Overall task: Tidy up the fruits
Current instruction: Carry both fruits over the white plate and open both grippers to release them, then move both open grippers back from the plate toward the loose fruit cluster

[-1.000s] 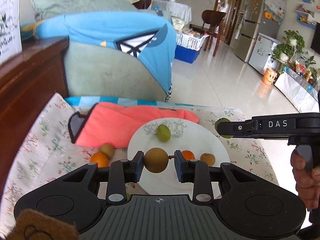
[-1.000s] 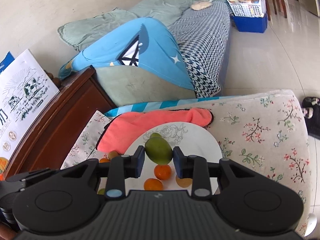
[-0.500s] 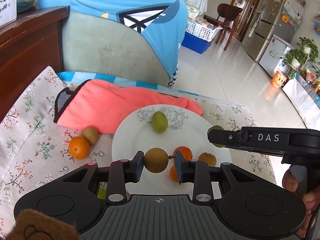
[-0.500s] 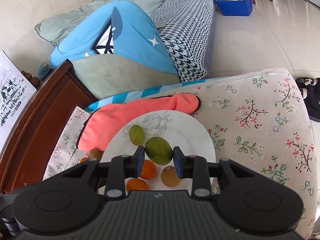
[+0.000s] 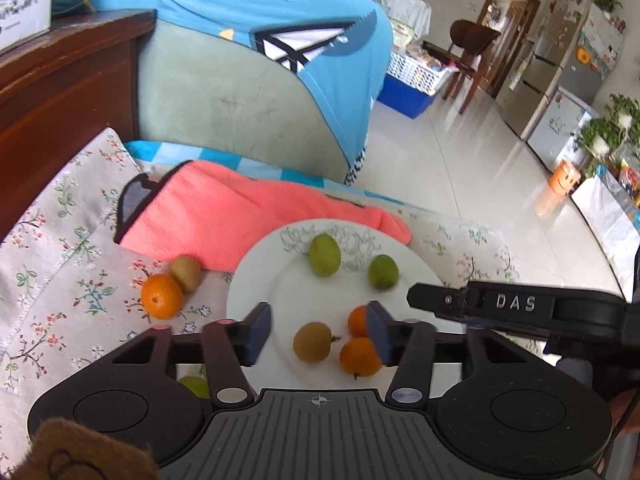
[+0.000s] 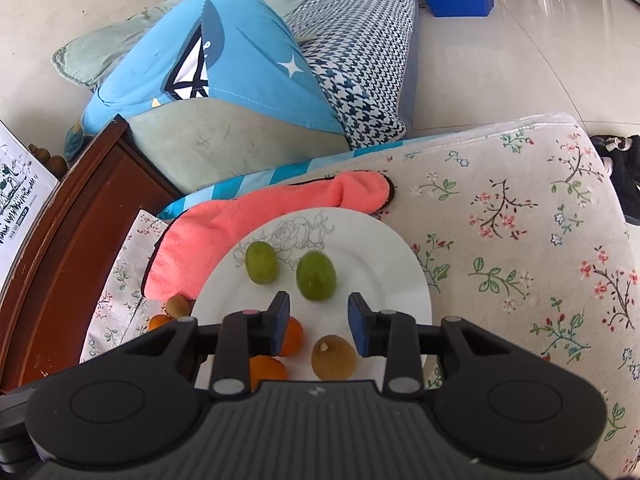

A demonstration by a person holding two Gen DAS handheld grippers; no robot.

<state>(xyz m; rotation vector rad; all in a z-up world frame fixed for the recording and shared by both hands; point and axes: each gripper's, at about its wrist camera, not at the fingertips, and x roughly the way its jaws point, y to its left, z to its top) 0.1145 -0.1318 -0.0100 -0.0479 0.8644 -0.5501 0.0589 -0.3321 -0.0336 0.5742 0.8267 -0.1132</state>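
place: a home | signs: sofa [image 6: 360,40], fridge [image 5: 576,60], potted plants [image 5: 616,128] ahead of the hand-held gripper

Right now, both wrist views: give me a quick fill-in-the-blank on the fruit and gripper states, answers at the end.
1. The left gripper has its jaws ____, gripping nothing.
2. ____ green fruits lie on the white plate.
3. Off the plate, the orange beside the brown kiwi lies on the ____ cloth.
4. The plate's far rim overlaps the ____ towel.

Missing words: open; two; floral; pink
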